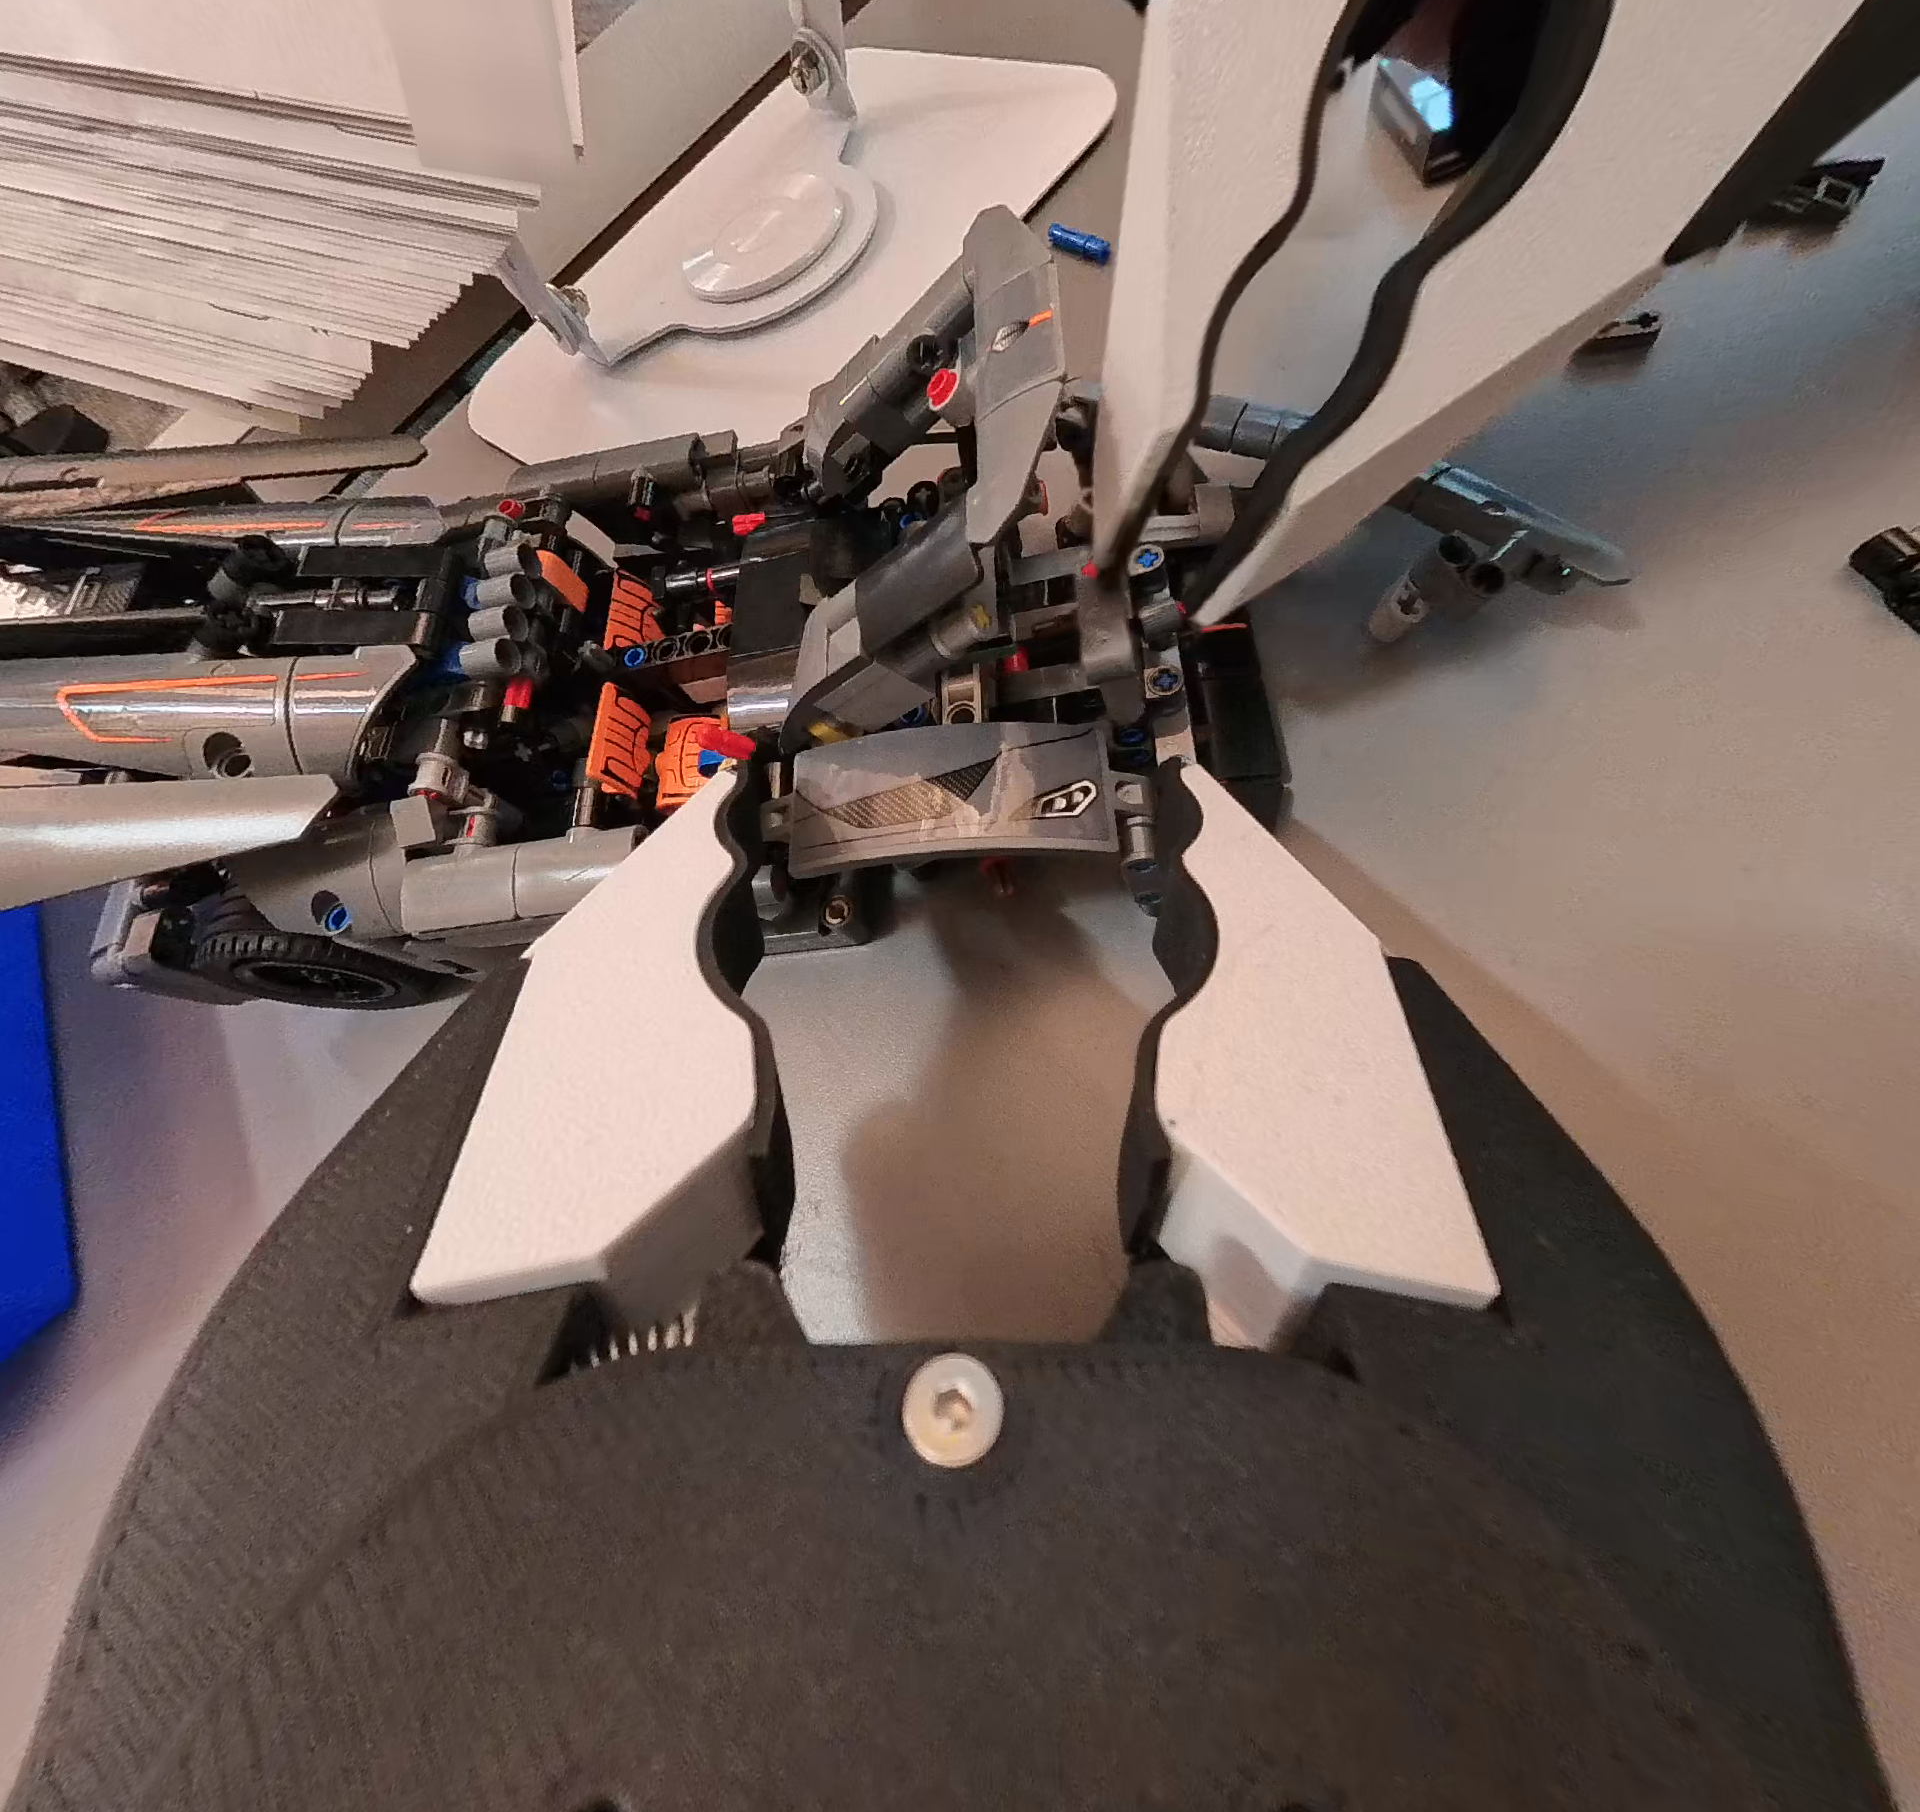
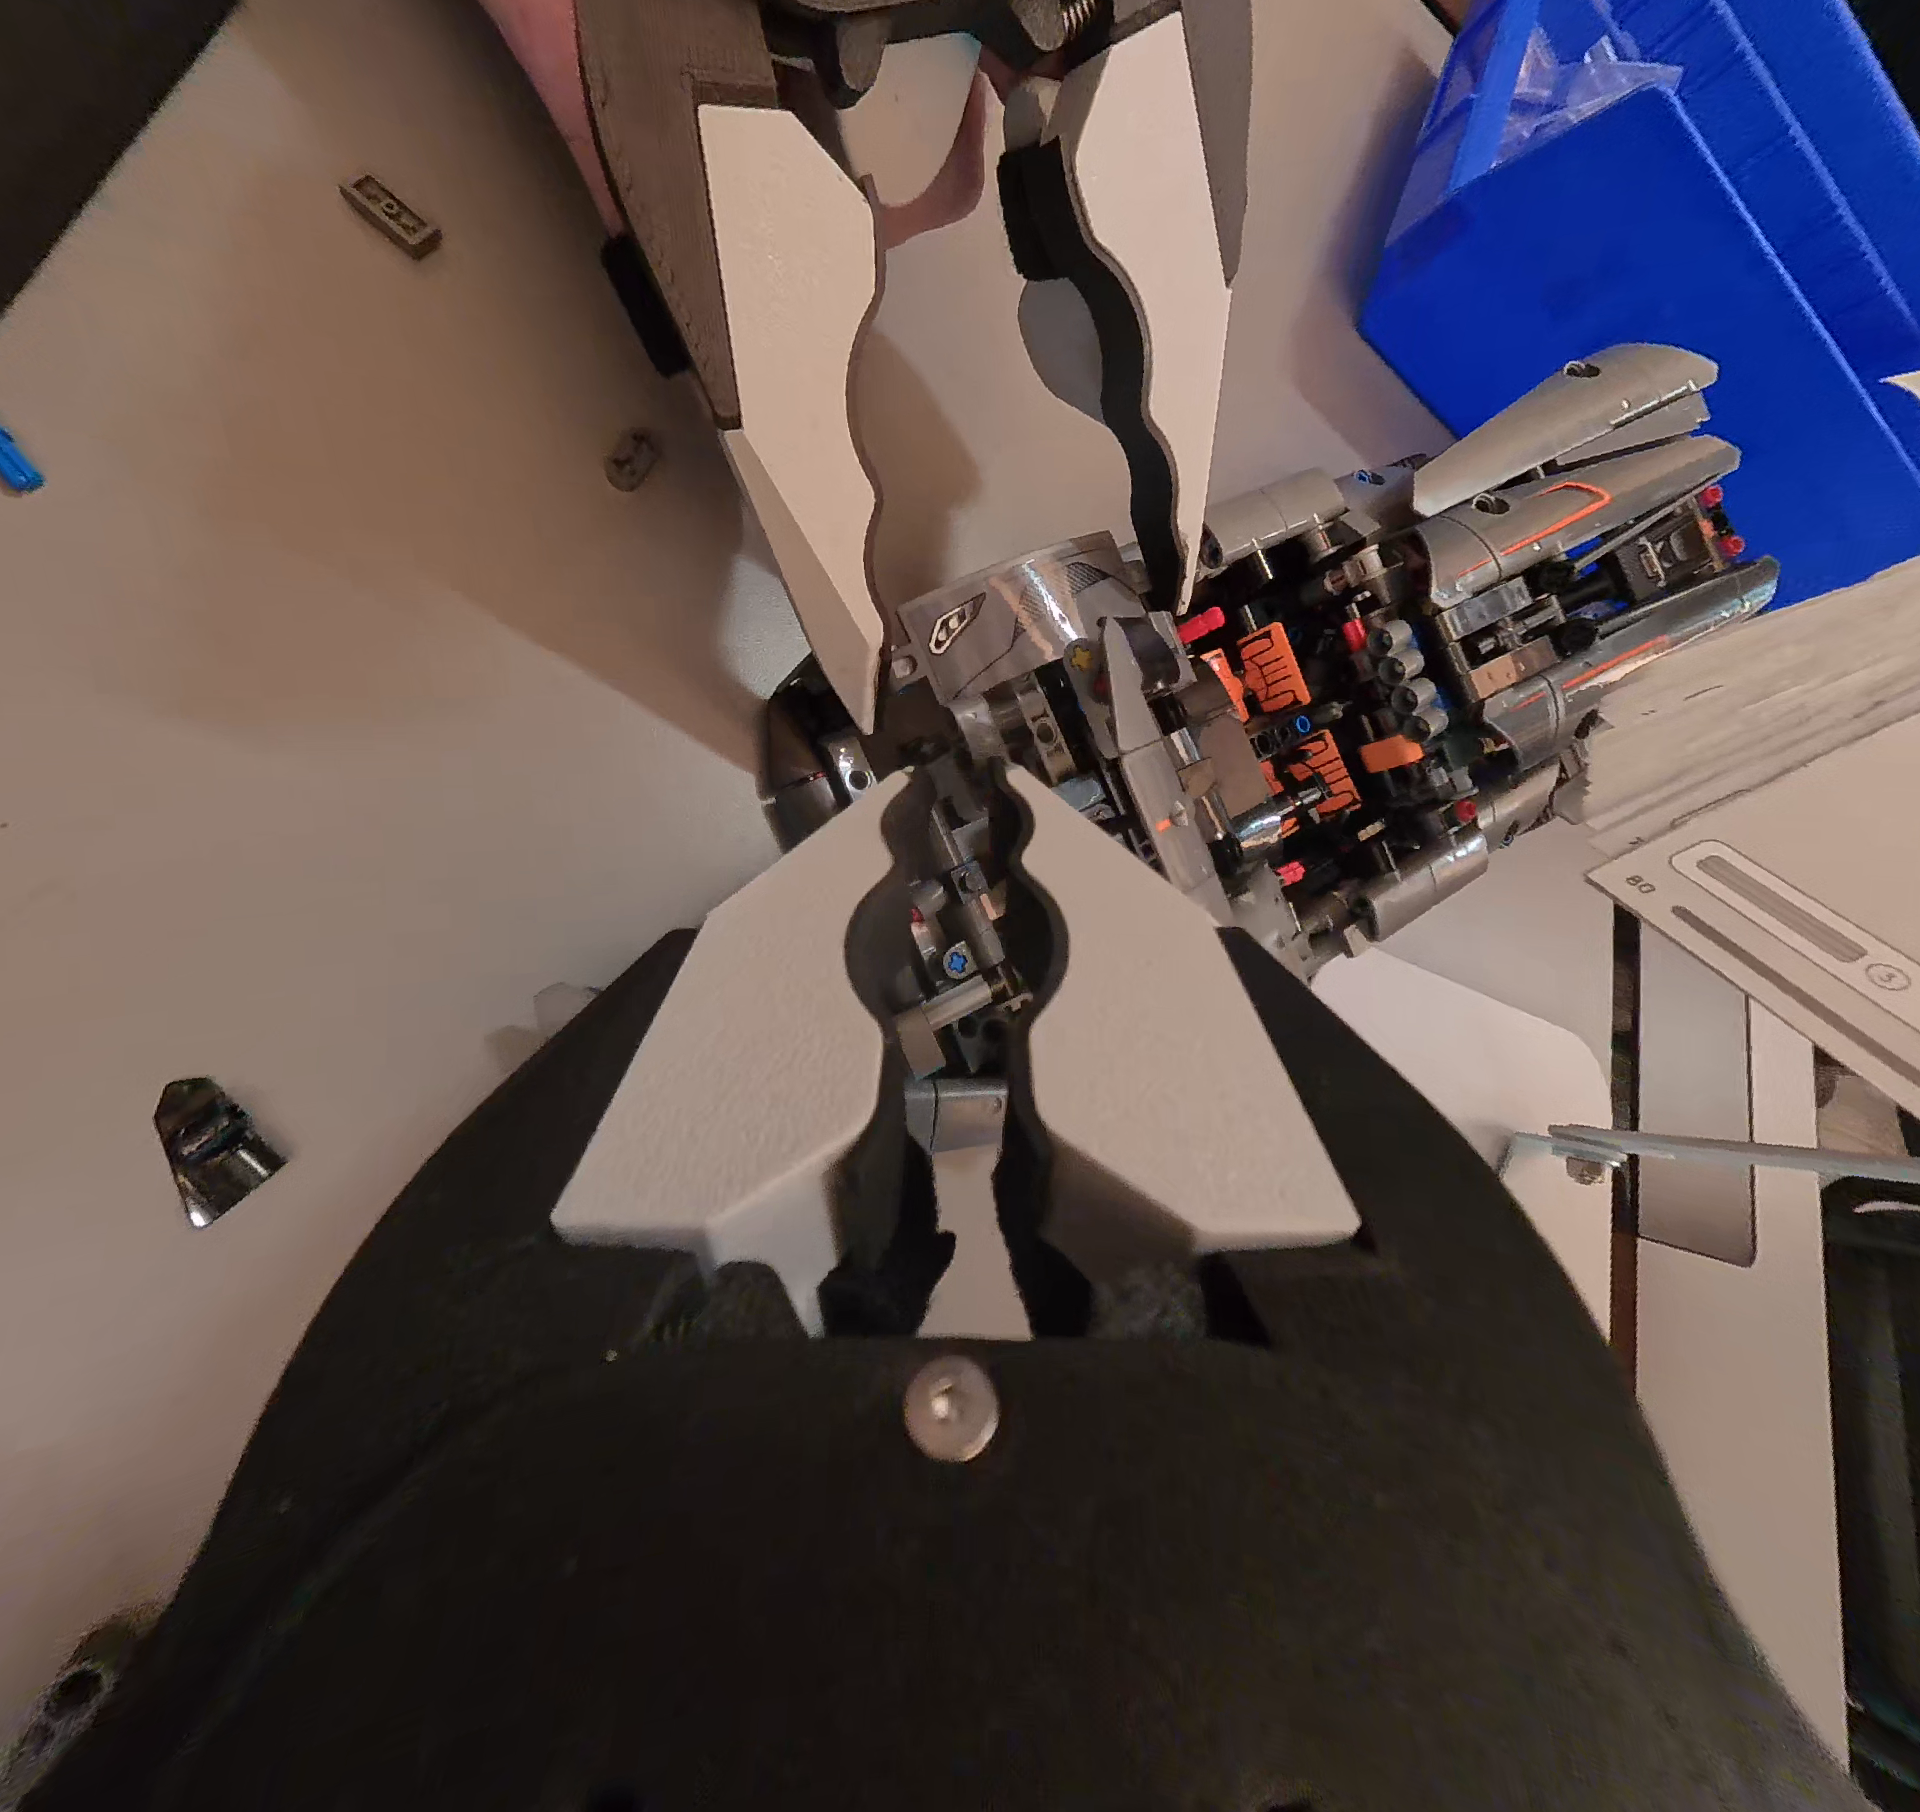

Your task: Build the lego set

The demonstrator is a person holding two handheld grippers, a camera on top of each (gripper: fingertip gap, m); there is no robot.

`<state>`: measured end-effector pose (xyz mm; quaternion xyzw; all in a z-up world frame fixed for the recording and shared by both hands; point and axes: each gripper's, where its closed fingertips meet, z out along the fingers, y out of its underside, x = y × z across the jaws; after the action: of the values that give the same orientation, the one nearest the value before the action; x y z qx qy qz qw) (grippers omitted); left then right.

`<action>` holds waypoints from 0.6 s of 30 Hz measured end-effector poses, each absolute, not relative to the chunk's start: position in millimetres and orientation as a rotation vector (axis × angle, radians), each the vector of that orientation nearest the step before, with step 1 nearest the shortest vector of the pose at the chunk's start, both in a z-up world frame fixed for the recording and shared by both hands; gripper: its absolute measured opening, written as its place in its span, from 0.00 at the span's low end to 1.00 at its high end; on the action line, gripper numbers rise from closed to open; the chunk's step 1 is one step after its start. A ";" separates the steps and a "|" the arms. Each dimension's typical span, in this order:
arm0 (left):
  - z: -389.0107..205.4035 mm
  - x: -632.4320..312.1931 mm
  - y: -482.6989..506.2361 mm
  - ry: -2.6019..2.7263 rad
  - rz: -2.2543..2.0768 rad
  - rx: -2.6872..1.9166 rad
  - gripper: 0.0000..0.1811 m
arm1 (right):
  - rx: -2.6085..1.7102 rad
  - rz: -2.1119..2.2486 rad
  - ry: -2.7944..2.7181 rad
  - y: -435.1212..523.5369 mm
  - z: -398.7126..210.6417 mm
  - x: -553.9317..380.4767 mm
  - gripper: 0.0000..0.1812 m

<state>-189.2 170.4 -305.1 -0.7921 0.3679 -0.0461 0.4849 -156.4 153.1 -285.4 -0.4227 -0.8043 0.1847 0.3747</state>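
Note:
A grey, black and orange lego car point(image 1: 436, 682) lies on the pale table, with its nose toward me in the left wrist view. My left gripper point(image 1: 956, 775) is shut on the car's nose, one finger on each end of the curved grey stickered panel point(image 1: 940, 806). The right wrist view shows it reaching in from the top point(image 2: 1018, 656). My right gripper point(image 2: 956, 786) is shut on a grey technic frame point(image 2: 961, 941) at the car's front corner. In the left wrist view it comes down from the upper right point(image 1: 1148, 593), with the fingertips close together on that frame.
A stack of paper point(image 1: 208, 235) and a white monitor stand base point(image 1: 831, 204) lie behind the car. A blue pin point(image 1: 1078, 242), a grey sub-assembly point(image 1: 1496, 557) and loose parts point(image 2: 390, 216) point(image 2: 213, 1149) lie on the table. A blue bin point(image 2: 1662, 256) stands beside the car's tail. Left tips to right tips: about 5 cm.

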 end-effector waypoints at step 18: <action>-305.0 -189.2 170.3 0.895 -0.114 -1.929 0.40 | -1.079 0.527 -2.119 146.5 -286.9 -147.4 0.02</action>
<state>-189.2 170.3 -305.0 -0.7922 0.3678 -0.0467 0.4848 -147.4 146.5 -286.9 -0.4158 -0.8164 0.2028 0.3457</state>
